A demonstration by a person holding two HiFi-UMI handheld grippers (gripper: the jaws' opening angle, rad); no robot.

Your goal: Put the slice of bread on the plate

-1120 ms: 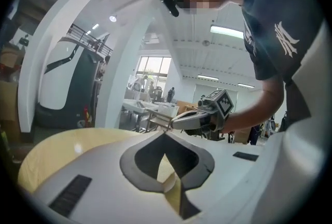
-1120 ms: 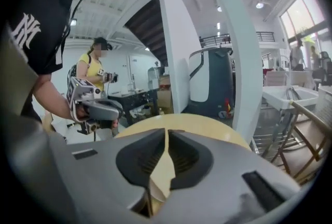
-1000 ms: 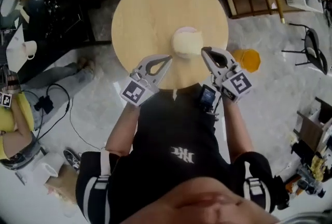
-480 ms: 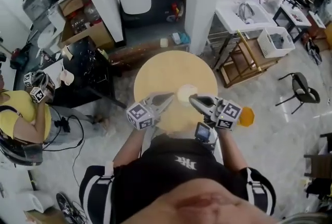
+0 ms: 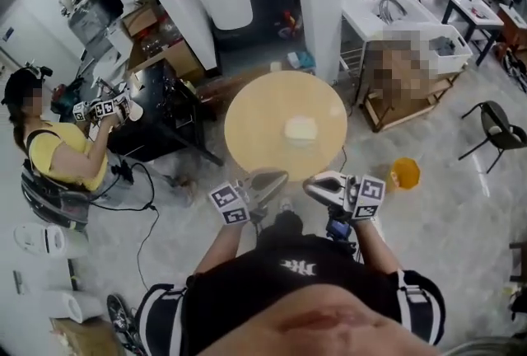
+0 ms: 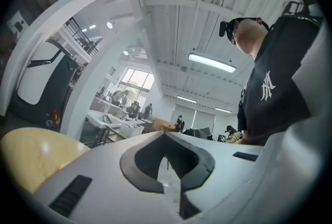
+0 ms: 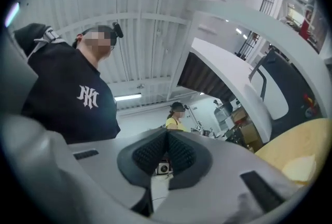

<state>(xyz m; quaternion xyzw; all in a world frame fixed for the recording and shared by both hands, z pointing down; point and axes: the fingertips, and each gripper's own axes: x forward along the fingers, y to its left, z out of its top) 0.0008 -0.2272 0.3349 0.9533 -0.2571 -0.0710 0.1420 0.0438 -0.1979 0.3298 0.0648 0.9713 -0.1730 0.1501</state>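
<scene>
Both grippers hang in the air at the near side of the round wooden table (image 5: 255, 111), just off its near edge and close in front of the chest of the person who holds them. The left gripper (image 5: 281, 175) points toward the right, and in its own view (image 6: 166, 134) the two jaws meet tip to tip with nothing between them. The right gripper (image 5: 308, 184) faces it from the right side, the two tips near each other but apart. Its ribbed pads (image 7: 148, 154) are pressed together, and it too is closed on nothing. The slice of bread (image 5: 300, 129) lies on the tabletop a little right of centre, well apart from both grippers. It also shows as a pale shape (image 7: 300, 168) at the right edge of the right gripper view. What lies under it is too small to tell. On the floor to the right of the table stands an orange container (image 5: 404, 173). At the far left a seated person in a yellow shirt (image 5: 59, 155) holds another pair of marker cubes. A white pillar (image 5: 319, 0) rises beyond the table's far edge.
</scene>
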